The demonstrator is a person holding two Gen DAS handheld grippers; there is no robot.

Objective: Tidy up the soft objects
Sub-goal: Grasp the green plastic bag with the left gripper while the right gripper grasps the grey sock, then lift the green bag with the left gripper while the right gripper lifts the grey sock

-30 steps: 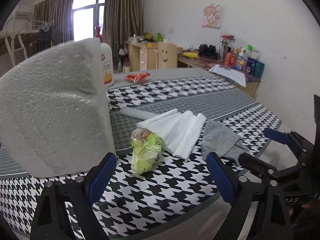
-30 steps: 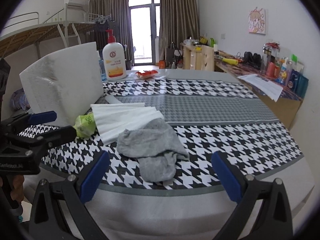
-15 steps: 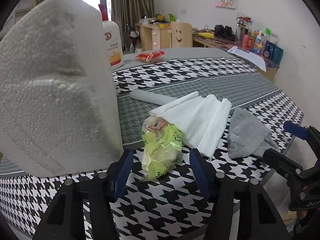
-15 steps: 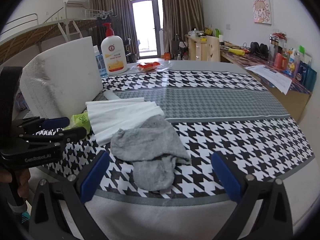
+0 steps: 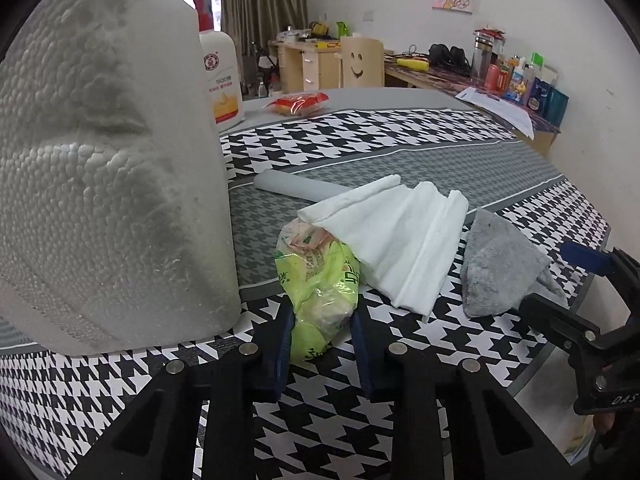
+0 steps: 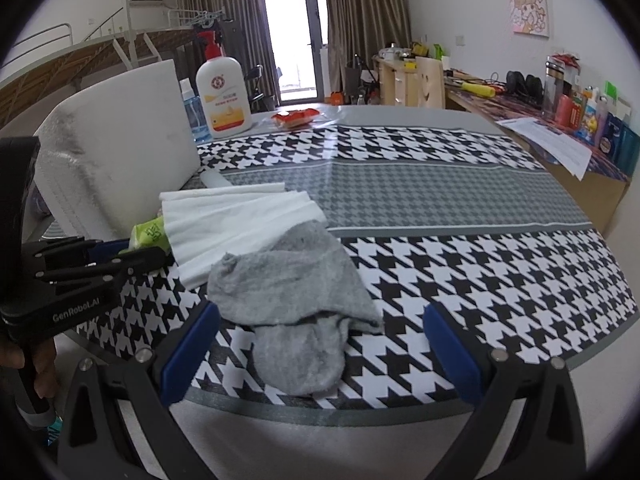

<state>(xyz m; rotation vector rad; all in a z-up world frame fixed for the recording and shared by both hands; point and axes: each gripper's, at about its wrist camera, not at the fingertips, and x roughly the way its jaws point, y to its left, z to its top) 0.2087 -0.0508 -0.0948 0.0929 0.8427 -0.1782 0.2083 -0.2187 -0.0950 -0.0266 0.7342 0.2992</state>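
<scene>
On the houndstooth table (image 5: 400,420), left hand-held gripper (image 5: 322,332) pinches green packet (image 5: 320,280)

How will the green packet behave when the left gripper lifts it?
The green packet looks crinkled and soft, so it will probably deform between the left gripper fingers. Its glossy film may slip. The white cloth overlapping its top might drag along.

Soft, even daylight from the far window (image 6: 298,36), which is blown out. Faint shadows only. Strong fisheye bending, black vignette at corners. Near foam block (image 5: 108,184) slightly soft.
</scene>
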